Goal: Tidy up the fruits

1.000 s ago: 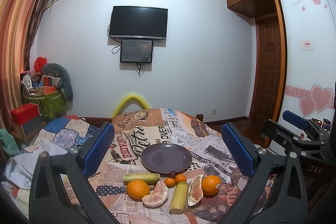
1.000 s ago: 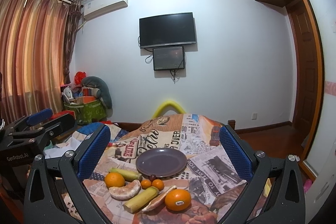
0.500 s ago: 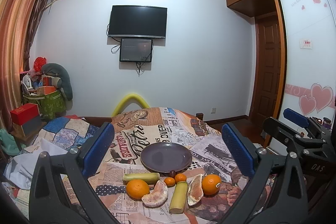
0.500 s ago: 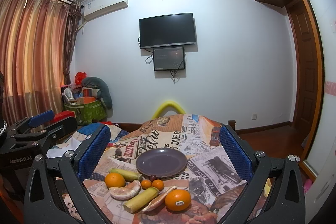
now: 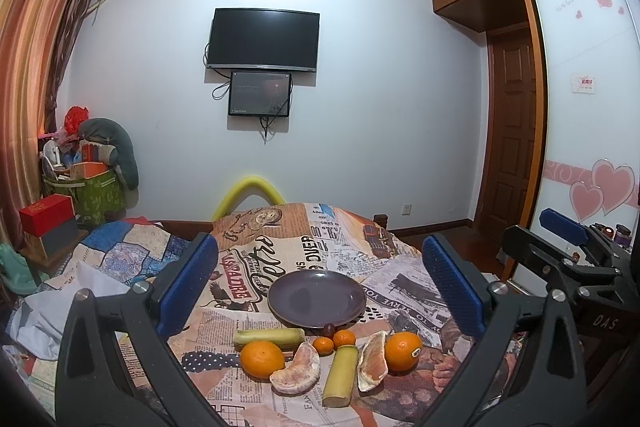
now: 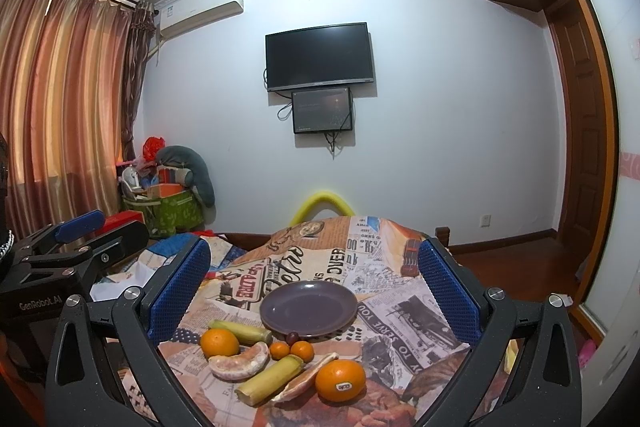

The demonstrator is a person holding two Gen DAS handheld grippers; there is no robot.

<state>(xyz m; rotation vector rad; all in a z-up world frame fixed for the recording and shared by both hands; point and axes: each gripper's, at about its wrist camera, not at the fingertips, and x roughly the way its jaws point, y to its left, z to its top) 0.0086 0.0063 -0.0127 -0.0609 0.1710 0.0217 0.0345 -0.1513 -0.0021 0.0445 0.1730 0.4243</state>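
Newsprint-patterned cloth point(image 5: 256, 267) covers the bed you are working over, and almost nothing on it has shifted in the last second: the views drift only slightly, so you are holding position rather than committing to a pick.

Your left gripper point(image 5: 320, 283) hangs above the near edge with its jaws spread wide and nothing between them. Your right gripper point(image 6: 316, 283) is likewise released and empty, hovering beside it and facing the same spread.

Going down in size, the purple plate point(image 5: 294, 311) sits bare in the middle of the cloth, apart from a small dark fruit point(image 5: 328, 328) touching its near rim. In front of it lies the fruit: two big oranges, the left orange point(image 5: 262, 359) and the stickered orange point(image 6: 340, 380), two pomelo segments point(image 5: 297, 374), and two pale green stalk pieces, one point(image 5: 269, 336) lying crosswise near the plate, the other point(image 5: 340, 375) pointing toward you. Two small tangerines point(image 5: 334, 342) sit just beside each other between them.

With the plate bare and every piece on the cloth, the organizing looks barely begun. The stickered orange, nearest your right gripper, seems the easy first pick.
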